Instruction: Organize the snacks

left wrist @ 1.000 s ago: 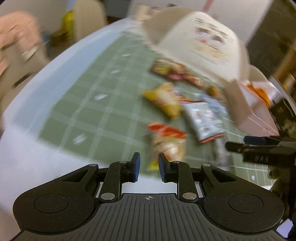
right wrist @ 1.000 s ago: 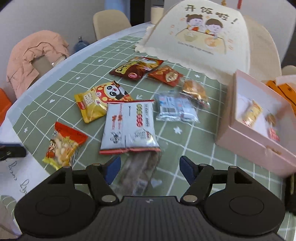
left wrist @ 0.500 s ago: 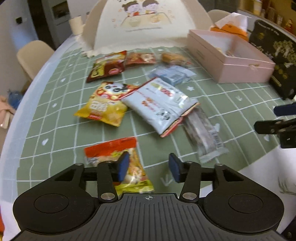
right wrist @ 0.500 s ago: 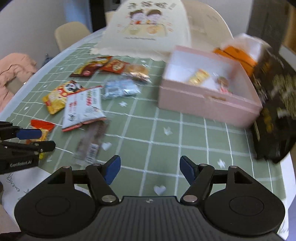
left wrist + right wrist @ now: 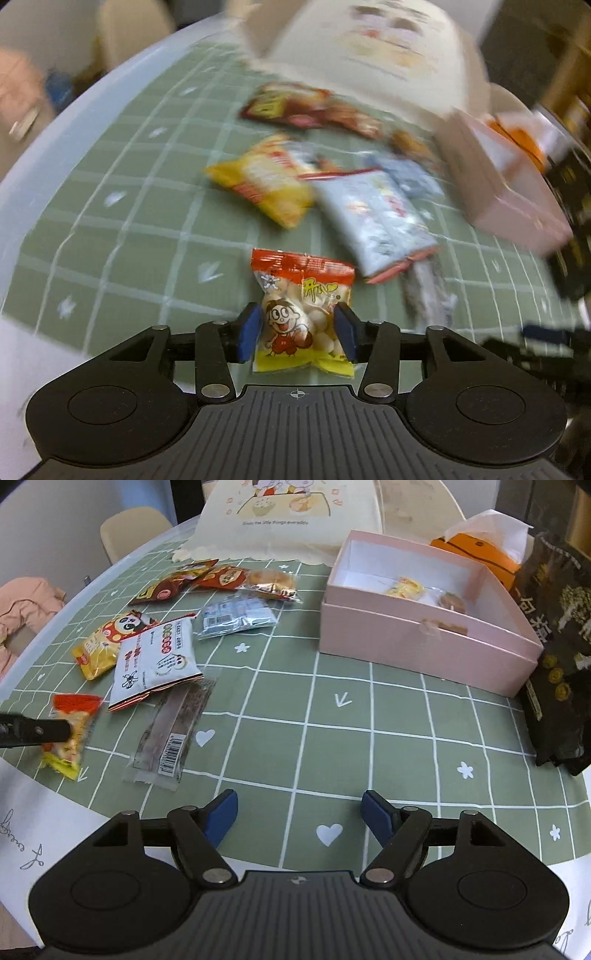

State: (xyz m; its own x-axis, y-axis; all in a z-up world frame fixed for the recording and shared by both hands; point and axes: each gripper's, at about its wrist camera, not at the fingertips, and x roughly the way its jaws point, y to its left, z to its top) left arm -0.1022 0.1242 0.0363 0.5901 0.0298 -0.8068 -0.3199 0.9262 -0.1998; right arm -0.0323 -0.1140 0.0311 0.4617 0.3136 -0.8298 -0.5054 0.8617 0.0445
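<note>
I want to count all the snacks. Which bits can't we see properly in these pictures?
- Far snack packets, left wrist view: motion blur; labels unreadable.
- Red-and-yellow snack bag, right wrist view: the left claw crosses it.
- Pink box, right wrist view: near wall hides part of its floor.
- Black bag: cut off by the right edge.

Domestic dining area; round table (image 5: 22, 672) under a green grid-patterned tablecloth (image 5: 332, 738); cream dining chair (image 5: 133, 528) at the far edge; pink jacket (image 5: 26, 602) draped over another seat; mesh food cover (image 5: 288, 513) with cartoon print; orange tissue holder (image 5: 476, 550); scattered snack packets (image 5: 159, 657).
</note>
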